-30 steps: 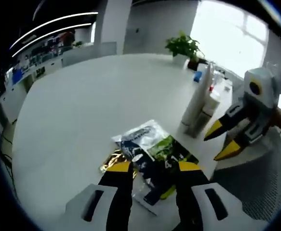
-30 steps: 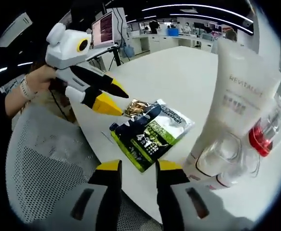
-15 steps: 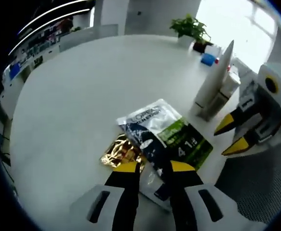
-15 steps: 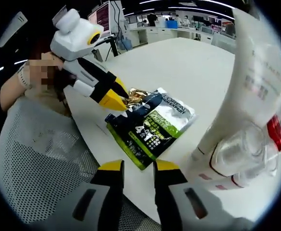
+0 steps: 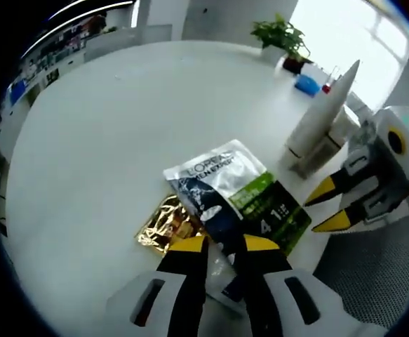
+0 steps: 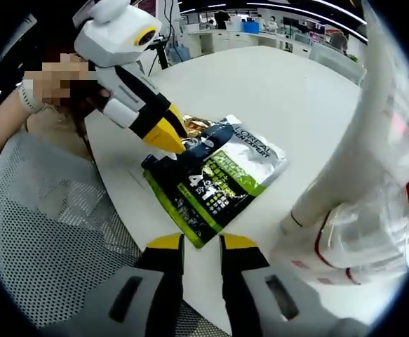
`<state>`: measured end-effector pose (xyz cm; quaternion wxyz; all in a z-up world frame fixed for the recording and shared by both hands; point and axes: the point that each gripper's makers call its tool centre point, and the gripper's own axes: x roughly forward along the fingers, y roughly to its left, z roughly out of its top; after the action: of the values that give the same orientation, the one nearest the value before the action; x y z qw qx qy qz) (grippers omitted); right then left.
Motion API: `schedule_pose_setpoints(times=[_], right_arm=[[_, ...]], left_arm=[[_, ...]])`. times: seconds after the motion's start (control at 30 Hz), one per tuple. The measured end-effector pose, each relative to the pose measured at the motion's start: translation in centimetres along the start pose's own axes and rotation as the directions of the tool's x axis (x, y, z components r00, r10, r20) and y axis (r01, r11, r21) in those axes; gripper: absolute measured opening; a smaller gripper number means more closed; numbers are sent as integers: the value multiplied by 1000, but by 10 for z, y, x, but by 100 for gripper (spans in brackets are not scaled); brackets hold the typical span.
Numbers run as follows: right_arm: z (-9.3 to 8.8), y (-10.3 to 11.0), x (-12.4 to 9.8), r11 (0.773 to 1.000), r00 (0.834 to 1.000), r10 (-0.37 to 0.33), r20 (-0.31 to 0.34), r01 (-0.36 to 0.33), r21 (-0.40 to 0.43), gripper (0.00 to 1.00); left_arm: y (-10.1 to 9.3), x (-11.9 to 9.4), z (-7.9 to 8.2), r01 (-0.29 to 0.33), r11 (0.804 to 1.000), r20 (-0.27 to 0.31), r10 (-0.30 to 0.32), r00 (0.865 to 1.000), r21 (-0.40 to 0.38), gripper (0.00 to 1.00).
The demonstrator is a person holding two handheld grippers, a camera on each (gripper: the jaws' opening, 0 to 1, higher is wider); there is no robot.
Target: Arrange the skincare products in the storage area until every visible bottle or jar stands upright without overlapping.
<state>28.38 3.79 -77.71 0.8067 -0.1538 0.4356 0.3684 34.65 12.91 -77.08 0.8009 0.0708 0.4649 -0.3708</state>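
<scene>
Lying flat on the white table [image 5: 106,140], the dark green and silver sachet [image 5: 236,200] sits just ahead of the left gripper [image 5: 222,243], whose yellow-tipped jaws stand nearly together at the sachet's near edge; whether they pinch it or the clear wrapping beneath cannot be told. A crumpled gold foil packet [image 5: 165,225] lies touching the sachet's side, just beside the same jaw tips. From the right gripper view, the sachet [image 6: 215,179] lies just beyond the right gripper [image 6: 198,242], whose jaws are a narrow gap apart and hold nothing, poised near the table edge. The left gripper [image 6: 168,137] there meets the sachet's far end. A tall white tube [image 5: 323,109] stands upright well past the sachet, with smaller bottles crowded against it; close up, the tube [image 6: 379,140] has a clear bottle [image 6: 358,235] with red trim right against its base. A grey mesh chair [image 6: 43,232] sits beside the table.
</scene>
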Motion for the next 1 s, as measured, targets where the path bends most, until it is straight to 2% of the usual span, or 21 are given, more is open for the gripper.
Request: schedule_pose_setpoints(times=[0.13, 0.3, 0.47, 0.7, 0.93, 1.0], right_arm=[[-2, 2, 3, 1000, 1000, 8, -10, -8, -2, 17], [-5, 2, 7, 1000, 999, -5, -32, 4, -26, 16], [-2, 0, 8, 1000, 1000, -3, -25, 3, -26, 10], [0, 0, 6, 999, 1000, -6, -23, 5, -43, 3], [-3, -1, -1, 999, 999, -21, -35, 20, -47, 1], [-5, -3, -4, 998, 998, -34, -46, 31, -57, 1]], left_arm=[[5, 0, -4, 1, 1000, 1, -1, 1000, -23, 13], [5, 2, -12, 12, 1000, -29, -13, 999, -27, 11], [1, 2, -13, 27, 999, -31, -28, 999, -39, 0], [-4, 1, -13, 47, 997, -36, -49, 998, -68, 0], [-12, 0, -12, 65, 997, -41, -67, 997, -51, 0], [-11, 1, -10, 49, 998, -35, -50, 998, -28, 0]])
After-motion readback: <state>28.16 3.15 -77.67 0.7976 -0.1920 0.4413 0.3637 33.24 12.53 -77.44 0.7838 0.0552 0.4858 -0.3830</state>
